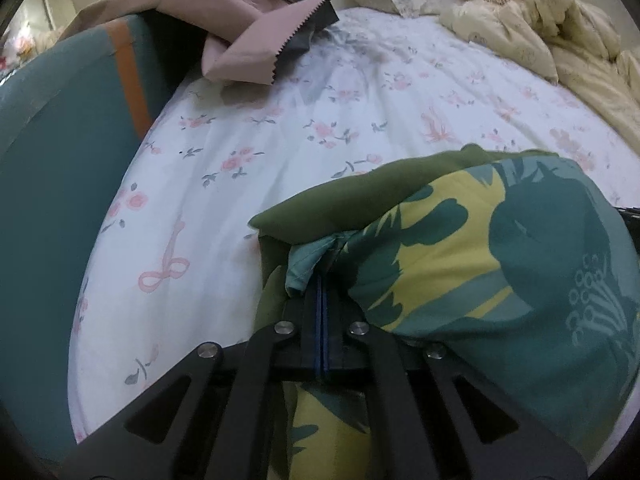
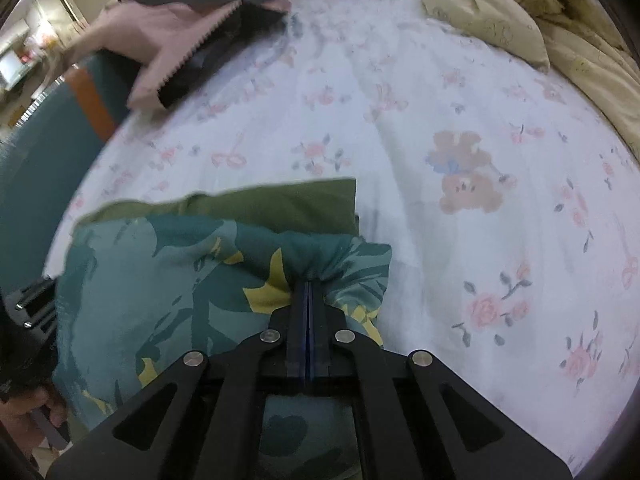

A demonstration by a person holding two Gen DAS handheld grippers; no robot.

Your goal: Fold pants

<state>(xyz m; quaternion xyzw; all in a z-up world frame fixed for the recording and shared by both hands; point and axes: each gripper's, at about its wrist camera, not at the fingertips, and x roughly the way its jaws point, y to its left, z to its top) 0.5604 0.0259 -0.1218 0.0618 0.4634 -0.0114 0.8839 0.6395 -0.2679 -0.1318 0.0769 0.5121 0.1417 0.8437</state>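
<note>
The pants (image 1: 460, 248) are teal with yellow leaf print and an olive-green layer (image 1: 360, 196) behind, bunched on the floral bed sheet (image 1: 248, 128). My left gripper (image 1: 322, 276) is shut on a teal edge of the pants at their left corner. In the right wrist view the same pants (image 2: 168, 272) fill the lower left, with the olive part (image 2: 288, 200) beyond. My right gripper (image 2: 308, 280) is shut on a gathered teal fold at the pants' right corner. The left gripper's body (image 2: 32, 312) and a hand (image 2: 24, 412) show at the left edge.
A pink and black garment (image 1: 256, 28) hangs over a teal chair back (image 1: 60, 152) at the bed's left side. Cream bedding (image 1: 560, 36) and a pillow (image 2: 484, 20) lie at the far right. White floral sheet (image 2: 480, 200) stretches ahead and to the right.
</note>
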